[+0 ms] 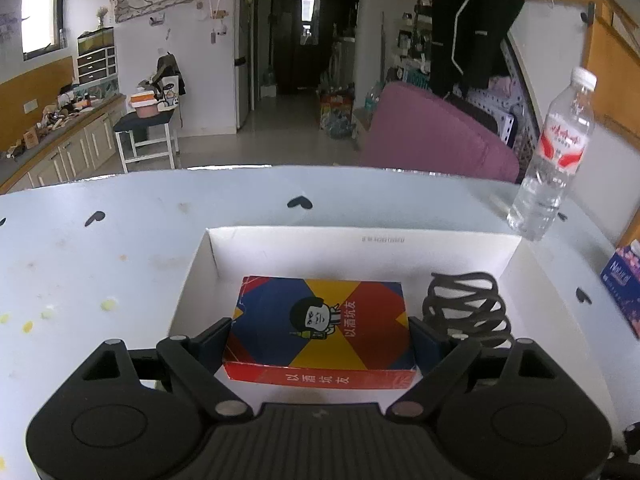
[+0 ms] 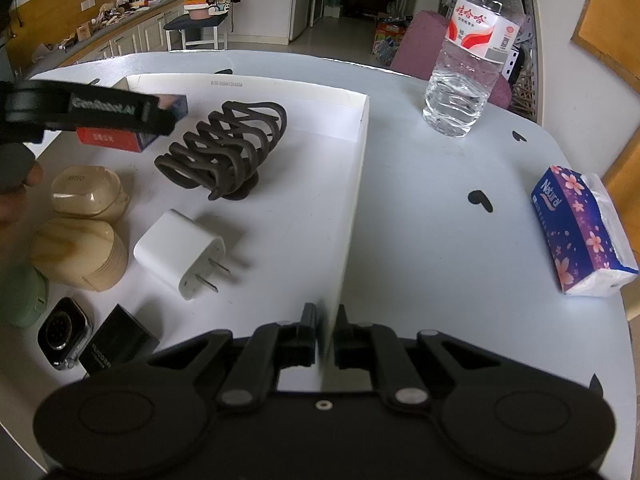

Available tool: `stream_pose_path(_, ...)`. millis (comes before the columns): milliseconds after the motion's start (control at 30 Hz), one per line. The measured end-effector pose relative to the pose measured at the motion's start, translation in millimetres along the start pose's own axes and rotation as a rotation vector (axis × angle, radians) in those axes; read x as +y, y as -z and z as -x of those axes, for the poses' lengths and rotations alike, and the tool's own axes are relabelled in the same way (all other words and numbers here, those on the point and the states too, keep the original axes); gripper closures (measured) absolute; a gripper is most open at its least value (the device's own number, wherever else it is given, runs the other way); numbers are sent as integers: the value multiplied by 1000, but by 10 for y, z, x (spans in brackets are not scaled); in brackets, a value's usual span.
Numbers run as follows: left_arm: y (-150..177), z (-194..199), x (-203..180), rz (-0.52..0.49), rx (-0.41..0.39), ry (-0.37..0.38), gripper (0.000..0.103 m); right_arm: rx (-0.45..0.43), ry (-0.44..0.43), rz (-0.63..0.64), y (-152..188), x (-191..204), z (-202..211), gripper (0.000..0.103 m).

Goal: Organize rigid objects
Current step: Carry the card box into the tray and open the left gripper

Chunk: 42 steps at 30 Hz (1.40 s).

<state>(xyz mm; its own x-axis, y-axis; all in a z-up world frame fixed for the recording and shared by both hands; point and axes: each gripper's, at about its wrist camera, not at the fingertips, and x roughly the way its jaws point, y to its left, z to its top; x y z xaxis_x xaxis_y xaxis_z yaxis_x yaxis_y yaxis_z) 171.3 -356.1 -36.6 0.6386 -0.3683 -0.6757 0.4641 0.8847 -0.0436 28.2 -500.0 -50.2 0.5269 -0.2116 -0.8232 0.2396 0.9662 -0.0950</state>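
A colourful card box (image 1: 320, 320) with a cartoon face sits between the fingers of my left gripper (image 1: 318, 336), whose pads press on its two sides. It is low inside the white tray (image 1: 360, 248), near the far wall; whether it touches the floor I cannot tell. A dark brown hair claw (image 1: 464, 308) lies just right of it. In the right wrist view the same box (image 2: 116, 140) shows under one left finger (image 2: 120, 114), beside the hair claw (image 2: 228, 148). My right gripper (image 2: 325, 332) is shut on the tray's right wall (image 2: 352, 184).
In the tray lie a white charger plug (image 2: 180, 252), two beige earbud cases (image 2: 90, 194), a smartwatch (image 2: 64, 332), a small black box (image 2: 116, 344). A water bottle (image 2: 468, 60) and a tissue pack (image 2: 580, 228) stand on the table right of the tray.
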Motion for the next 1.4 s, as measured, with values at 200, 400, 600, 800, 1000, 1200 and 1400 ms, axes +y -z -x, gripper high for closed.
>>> stream_pose_path(200, 24, -171, 48, 15, 71, -26, 14, 0, 0, 0, 0, 3, -1, 95)
stream_pose_path(400, 49, -217, -8, -18, 74, -32, 14, 0, 0, 0, 1, 4, -1, 95)
stream_pose_path(600, 47, -247, -52, -37, 71, -42, 13, 0, 0, 0, 1, 3, -1, 95)
stream_pose_path(800, 43, -254, -59, -35, 76, -55, 6, 0, 0, 0, 1, 3, -2, 95)
stream_pose_path(1000, 2, -58, -3, 3, 38, -19, 3, 0, 0, 0, 1, 4, -2, 95)
stream_pose_path(1200, 9, 359, -36, -41, -31, 20, 2, 0, -1, -3, 4, 2, -1, 95)
stream_pose_path(1400, 122, 807, -12, -47, -72, 100, 2, 0, -3, -10, -2, -12, -3, 95)
